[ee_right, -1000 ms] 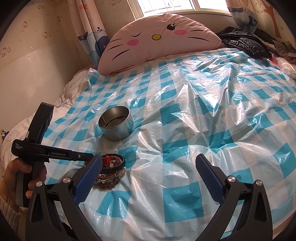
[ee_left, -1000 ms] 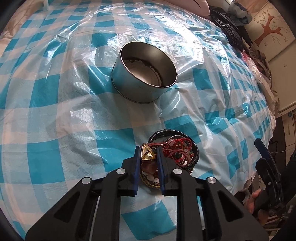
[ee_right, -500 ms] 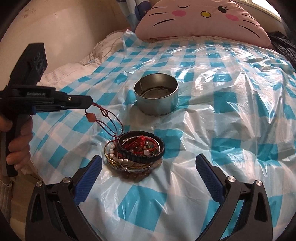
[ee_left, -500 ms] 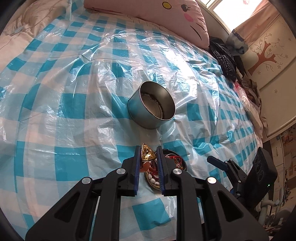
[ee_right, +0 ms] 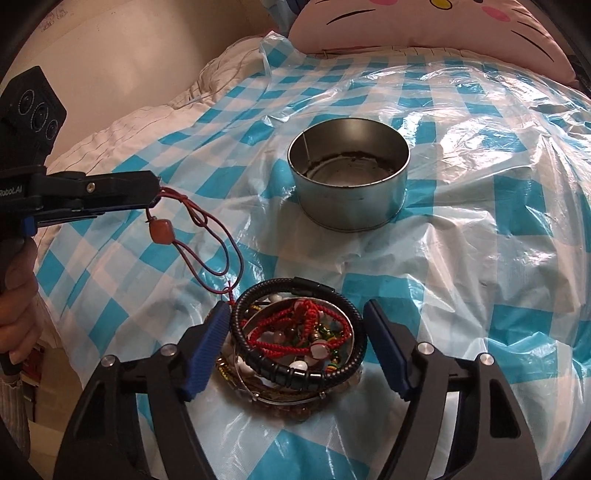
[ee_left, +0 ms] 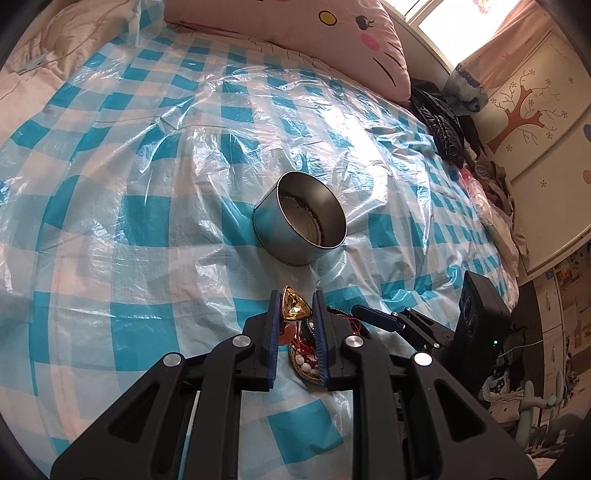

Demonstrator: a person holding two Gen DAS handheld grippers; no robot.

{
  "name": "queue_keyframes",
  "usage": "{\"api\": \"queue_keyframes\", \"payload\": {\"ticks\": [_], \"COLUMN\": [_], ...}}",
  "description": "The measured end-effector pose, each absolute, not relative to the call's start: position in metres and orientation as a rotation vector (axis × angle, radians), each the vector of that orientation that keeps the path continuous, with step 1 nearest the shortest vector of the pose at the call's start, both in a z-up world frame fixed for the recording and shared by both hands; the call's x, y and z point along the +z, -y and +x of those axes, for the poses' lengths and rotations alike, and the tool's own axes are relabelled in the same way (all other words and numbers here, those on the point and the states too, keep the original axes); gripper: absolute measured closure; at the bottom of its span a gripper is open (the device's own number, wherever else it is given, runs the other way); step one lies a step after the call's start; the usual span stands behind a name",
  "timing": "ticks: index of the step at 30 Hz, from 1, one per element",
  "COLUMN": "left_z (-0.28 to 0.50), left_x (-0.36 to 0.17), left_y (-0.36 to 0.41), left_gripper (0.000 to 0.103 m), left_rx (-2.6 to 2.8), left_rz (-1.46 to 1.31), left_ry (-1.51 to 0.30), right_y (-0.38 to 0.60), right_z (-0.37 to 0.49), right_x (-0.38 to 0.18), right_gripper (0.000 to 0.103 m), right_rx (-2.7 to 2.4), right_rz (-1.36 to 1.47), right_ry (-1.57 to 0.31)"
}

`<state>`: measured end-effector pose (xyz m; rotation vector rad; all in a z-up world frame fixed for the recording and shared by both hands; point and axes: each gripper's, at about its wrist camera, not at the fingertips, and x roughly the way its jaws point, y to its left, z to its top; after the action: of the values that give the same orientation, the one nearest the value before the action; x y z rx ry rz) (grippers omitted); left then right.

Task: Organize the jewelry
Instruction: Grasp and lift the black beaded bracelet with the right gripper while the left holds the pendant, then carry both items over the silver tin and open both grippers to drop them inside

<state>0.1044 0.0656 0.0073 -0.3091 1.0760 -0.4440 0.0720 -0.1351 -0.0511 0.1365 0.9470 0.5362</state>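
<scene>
Amber triangular pendant [ee_left: 294, 305] pinched in left fingers [ee_left: 274, 325]; right fingers [ee_right: 207, 345], closing, straddle bracelet pile [ee_right: 295, 343].

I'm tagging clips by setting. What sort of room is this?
Most likely a bedroom: a bed under a checked plastic sheet, a cat-face pillow at its head, and a curtained window.

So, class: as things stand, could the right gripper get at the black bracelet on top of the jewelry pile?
Probably yes. The right gripper is open, its fingers either side of the black bracelet, nothing covering it. The left gripper holds a red cord off to the side, clear of the way.
</scene>
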Motion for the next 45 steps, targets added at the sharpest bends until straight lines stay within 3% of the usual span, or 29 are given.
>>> {"api": "queue_keyframes", "payload": {"ticks": [6, 7, 8, 10, 11, 12, 13, 14, 18, 24, 25, 26, 45], "left_z": [0.101, 0.101, 0.101, 0.101, 0.102, 0.102, 0.102, 0.102, 0.103, 0.104, 0.104, 0.105, 0.123], "left_x": [0.01, 0.01, 0.012, 0.015, 0.017, 0.019, 0.02, 0.021, 0.022, 0.018, 0.018, 0.018, 0.039], "left_y": [-0.061, -0.061, -0.06, -0.058, -0.057, -0.057, -0.056, -0.056, -0.056, -0.055, -0.055, -0.055, -0.023], "left_gripper": [0.087, 0.087, 0.087, 0.087, 0.087, 0.087, 0.087, 0.087, 0.087, 0.087, 0.087, 0.087, 0.087], "left_rx": [-0.442, -0.443, -0.445, -0.451, -0.452, -0.454, -0.456, -0.458, -0.459, -0.463, -0.465, -0.465, -0.496], "left_rz": [-0.313, -0.313, -0.313, -0.313, -0.311, -0.31, -0.311, -0.311, -0.308, -0.308, -0.31, -0.31, -0.291], "left_ry": [-1.061, -1.059, -1.058, -1.053, -1.05, -1.048, -1.045, -1.043, -1.046, -1.052, -1.052, -1.051, -0.977], "right_y": [0.14, 0.14, 0.141, 0.145, 0.147, 0.15, 0.153, 0.154, 0.153, 0.15, 0.152, 0.154, 0.17], "right_z": [0.049, 0.048, 0.047, 0.048, 0.051, 0.055, 0.057, 0.057, 0.06, 0.073, 0.074, 0.074, 0.05], "right_x": [-0.027, -0.025, -0.023, -0.023, -0.025, -0.03, -0.032, -0.033, -0.042, -0.064, -0.063, -0.063, -0.001], "right_gripper": [0.033, 0.055, 0.063, 0.064, 0.063, 0.052, 0.026, 0.017, 0.007, 0.009, 0.023, 0.03, 0.031], "right_rx": [0.509, 0.511, 0.502, 0.486, 0.49, 0.491, 0.48, 0.462, 0.416, 0.432, 0.445, 0.465, 0.334], "right_rz": [0.106, 0.106, 0.107, 0.115, 0.135, 0.16, 0.173, 0.17, 0.146, 0.155, 0.171, 0.194, 0.113], "right_ry": [-0.817, -0.808, -0.801, -0.797, -0.816, -0.844, -0.864, -0.869, -0.909, -1.003, -0.999, -0.995, -0.617]}}
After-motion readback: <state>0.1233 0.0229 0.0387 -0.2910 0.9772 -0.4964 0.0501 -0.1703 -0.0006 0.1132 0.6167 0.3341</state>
